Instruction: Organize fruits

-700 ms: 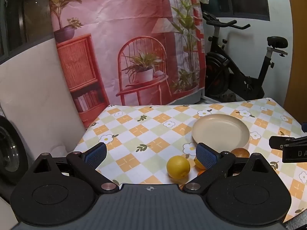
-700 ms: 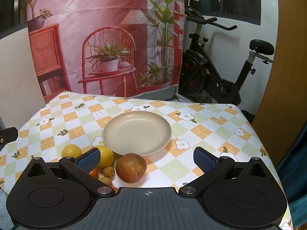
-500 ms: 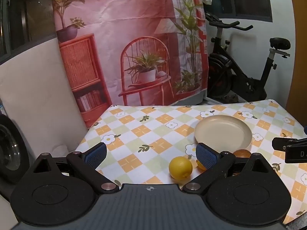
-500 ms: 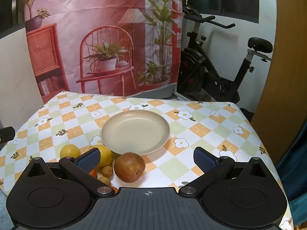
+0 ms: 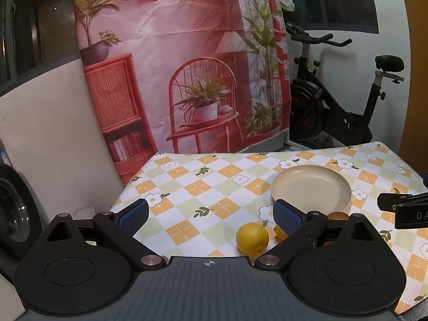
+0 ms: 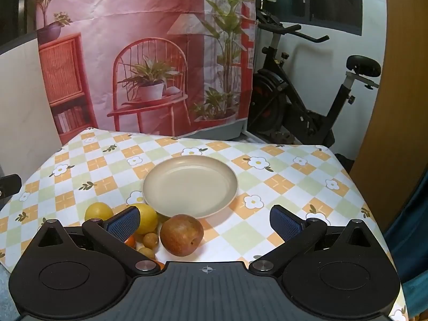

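An empty beige plate [image 6: 190, 184] [image 5: 310, 187] lies on the checked floral tablecloth [image 6: 281, 184]. Just in front of it sit a brown-red apple [image 6: 182, 234], two yellow citrus fruits [image 6: 98, 211] [image 6: 146, 217] and a few small brown round fruits [image 6: 150, 240]. My right gripper [image 6: 204, 223] hovers wide open over the near edge, nothing between its fingers; its left finger hides part of the fruits. In the left wrist view one yellow citrus [image 5: 252, 238] lies between the fingers of my open left gripper [image 5: 211, 216], untouched. The right gripper's tip [image 5: 404, 208] shows at the right edge.
A pink printed backdrop [image 6: 149, 53] hangs behind the table. An exercise bike [image 6: 307, 101] stands at the back right. A wooden panel [image 6: 396, 107] rises on the right. A dark round appliance door [image 5: 10, 208] sits at the left, below table level.
Both views have shifted slightly: the left gripper's view has drifted so the scene sits a little further right, and the right gripper has eased back slightly. The fruits and plate have not moved.
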The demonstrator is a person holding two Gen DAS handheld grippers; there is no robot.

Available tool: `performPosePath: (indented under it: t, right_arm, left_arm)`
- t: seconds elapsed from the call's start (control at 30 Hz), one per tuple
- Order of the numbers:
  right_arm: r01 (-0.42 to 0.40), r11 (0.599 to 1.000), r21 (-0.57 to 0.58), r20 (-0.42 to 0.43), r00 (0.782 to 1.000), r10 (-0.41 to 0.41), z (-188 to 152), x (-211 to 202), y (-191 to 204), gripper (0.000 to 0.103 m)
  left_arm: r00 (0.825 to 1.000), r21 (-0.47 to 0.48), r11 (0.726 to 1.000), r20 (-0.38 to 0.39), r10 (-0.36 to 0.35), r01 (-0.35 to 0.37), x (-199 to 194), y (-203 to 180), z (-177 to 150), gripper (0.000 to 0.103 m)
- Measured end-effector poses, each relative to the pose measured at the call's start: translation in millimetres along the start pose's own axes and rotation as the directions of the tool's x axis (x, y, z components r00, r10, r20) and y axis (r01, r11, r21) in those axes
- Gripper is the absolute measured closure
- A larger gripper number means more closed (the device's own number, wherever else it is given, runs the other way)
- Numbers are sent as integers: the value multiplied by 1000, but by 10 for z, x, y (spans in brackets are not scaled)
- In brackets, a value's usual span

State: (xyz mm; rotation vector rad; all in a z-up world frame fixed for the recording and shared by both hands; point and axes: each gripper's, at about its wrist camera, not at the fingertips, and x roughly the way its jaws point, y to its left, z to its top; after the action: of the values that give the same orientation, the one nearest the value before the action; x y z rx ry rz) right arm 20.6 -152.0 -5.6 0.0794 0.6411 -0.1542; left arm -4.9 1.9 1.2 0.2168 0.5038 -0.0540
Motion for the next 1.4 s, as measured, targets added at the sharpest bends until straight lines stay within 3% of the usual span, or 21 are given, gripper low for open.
performPosePath:
  t: [1.4]
  right_arm:
    - [-2,1000,-8,21,1000,2,35,-53,8,0]
  left_arm:
    - [1000,3,1000,25,-16,16,-32,-11,8,3]
